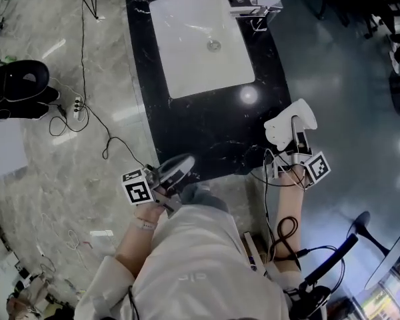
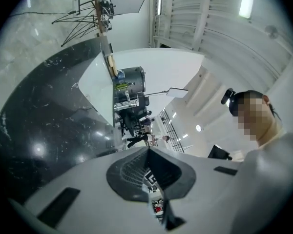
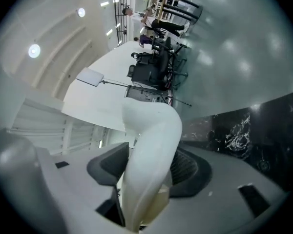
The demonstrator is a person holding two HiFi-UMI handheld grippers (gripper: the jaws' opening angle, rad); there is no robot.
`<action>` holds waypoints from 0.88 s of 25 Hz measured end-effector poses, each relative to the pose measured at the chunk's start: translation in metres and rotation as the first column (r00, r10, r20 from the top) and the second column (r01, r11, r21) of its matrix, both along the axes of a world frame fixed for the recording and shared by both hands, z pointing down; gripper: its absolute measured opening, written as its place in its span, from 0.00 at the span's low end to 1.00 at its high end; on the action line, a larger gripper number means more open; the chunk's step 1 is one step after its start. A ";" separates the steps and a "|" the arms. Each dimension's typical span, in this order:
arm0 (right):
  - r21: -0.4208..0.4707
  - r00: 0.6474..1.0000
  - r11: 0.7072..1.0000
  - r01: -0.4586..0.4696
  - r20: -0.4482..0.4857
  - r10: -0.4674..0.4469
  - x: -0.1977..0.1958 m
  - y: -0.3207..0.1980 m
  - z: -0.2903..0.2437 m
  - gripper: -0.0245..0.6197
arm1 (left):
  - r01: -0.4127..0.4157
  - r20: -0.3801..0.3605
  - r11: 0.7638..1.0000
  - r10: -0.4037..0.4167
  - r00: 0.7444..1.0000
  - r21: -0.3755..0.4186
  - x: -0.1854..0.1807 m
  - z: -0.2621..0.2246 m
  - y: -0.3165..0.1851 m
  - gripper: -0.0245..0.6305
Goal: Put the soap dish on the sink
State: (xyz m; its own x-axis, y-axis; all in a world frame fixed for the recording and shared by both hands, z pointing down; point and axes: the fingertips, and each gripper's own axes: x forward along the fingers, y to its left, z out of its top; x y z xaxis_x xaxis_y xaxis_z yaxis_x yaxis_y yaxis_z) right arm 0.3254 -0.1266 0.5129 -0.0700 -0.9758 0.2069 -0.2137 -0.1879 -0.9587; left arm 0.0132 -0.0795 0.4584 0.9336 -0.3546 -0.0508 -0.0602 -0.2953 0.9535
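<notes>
Below you stands a long black desk point(image 1: 207, 125) with a curved front edge. Its top is glossy stone with thin white veins, and a bright spot of light shows on it. Set into it is 1 white rectangular sink point(image 1: 187, 52), smooth and shallow, with rounded corners and a round metal drain point(image 1: 214, 45) in the middle. A chrome faucet point(image 1: 257, 7) with a flat, angular spout stands at the right side of the sink. To the left of the desk the floor point(image 1: 47, 165) is polished grey marble, with thin black cables point(image 1: 87, 115) and a white power strip point(image 1: 77, 105) lying on it. To the right of the desk the floor is darker, bluish and shiny.

Your right tool point(image 1: 293, 137) is clamped on the soap dish point(image 1: 287, 122). The dish is plain white and smooth, with a rounded, curved outline; whether it is plastic or ceramic I cannot tell. In the right gripper view its bent white body fills the gap between the 2 dark ribbed pads point(image 3: 188, 167), and both press on it. You hold it over the right edge of the desk, nearer to you than the sink and well apart from it.

Your left tool point(image 1: 185, 161) is at the front edge of the desk, its jaws together with nothing between them.
</notes>
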 end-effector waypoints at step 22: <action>-0.218 0.999 0.975 0.038 0.015 -0.035 -0.037 -0.072 0.061 0.44 | 0.090 -0.055 0.993 -0.094 0.994 -0.073 -0.035 0.024 -0.013 0.05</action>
State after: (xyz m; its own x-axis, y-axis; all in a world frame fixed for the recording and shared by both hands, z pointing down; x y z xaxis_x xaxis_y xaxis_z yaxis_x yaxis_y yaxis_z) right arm 0.2887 -0.1986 0.5734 -0.1082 -0.9039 0.4139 -0.2142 -0.3853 -0.8976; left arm -0.0222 -0.0921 0.4823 0.8930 -0.4434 -0.0765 -0.0276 -0.2236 0.9743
